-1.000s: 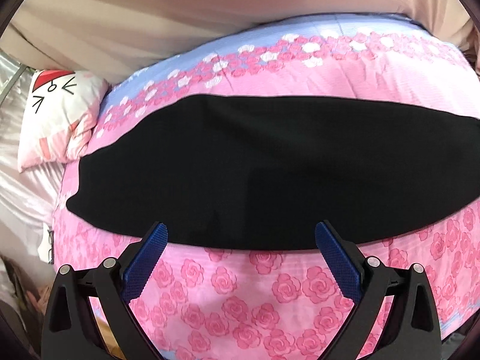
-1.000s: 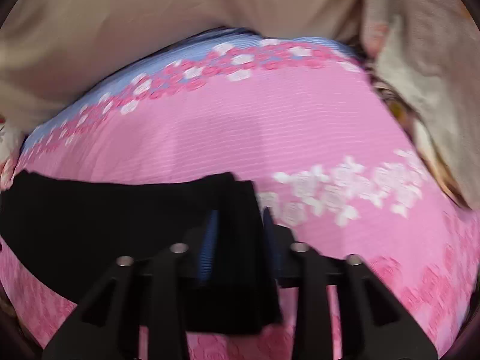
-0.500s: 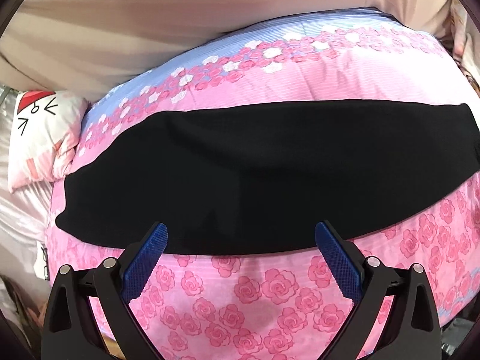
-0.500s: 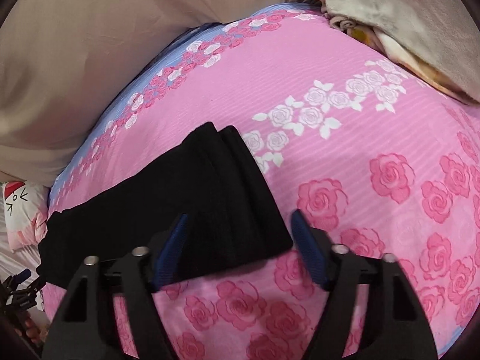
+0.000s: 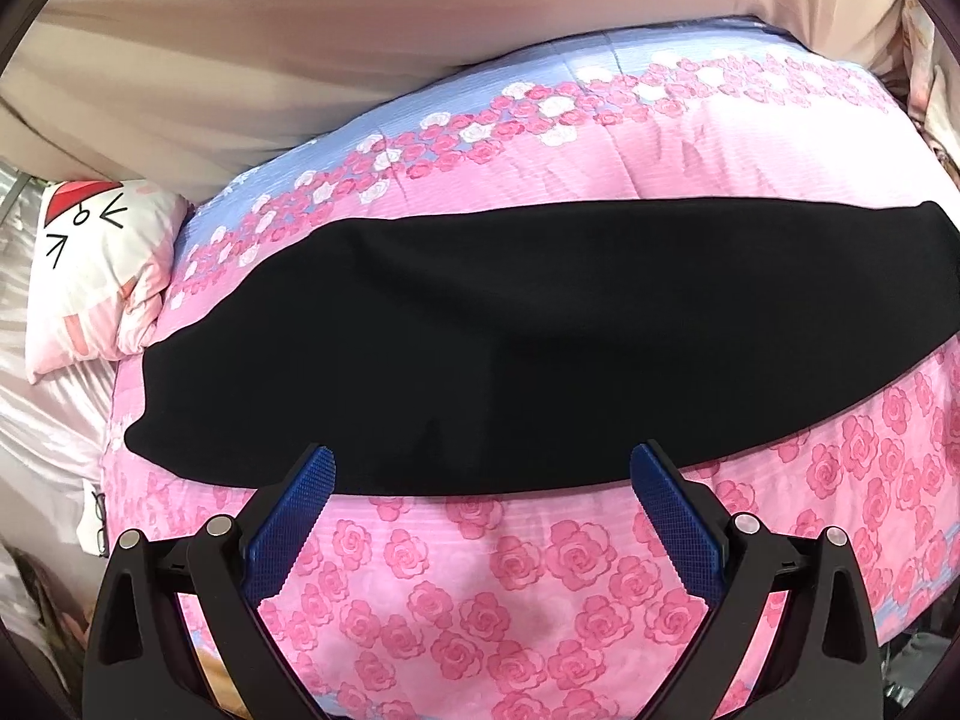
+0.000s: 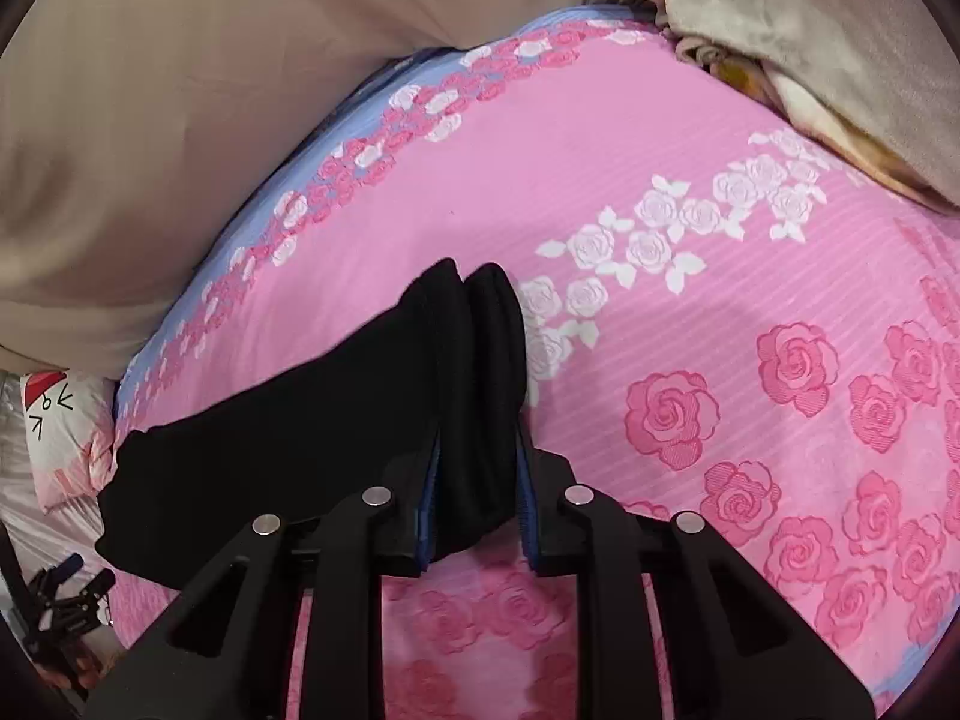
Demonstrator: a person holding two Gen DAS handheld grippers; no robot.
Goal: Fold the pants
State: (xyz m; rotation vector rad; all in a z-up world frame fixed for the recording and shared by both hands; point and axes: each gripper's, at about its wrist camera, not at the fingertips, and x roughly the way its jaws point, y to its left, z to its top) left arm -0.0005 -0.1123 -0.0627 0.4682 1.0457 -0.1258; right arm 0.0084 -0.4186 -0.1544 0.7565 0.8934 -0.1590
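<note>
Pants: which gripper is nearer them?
Right. The right gripper has just closed on the pants' end; the left gripper hangs open above their near edge.

Bare quilt beyond pants, pillow leftward.

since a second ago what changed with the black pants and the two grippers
The right gripper had opened around the end of the black fabric pants half a second ago; its jaws have just closed, pinching that bunched end between the blue pads. The left gripper stayed wide open and empty above the pants' near edge. The pants still lie stretched across the pink rose-print quilt.
</note>
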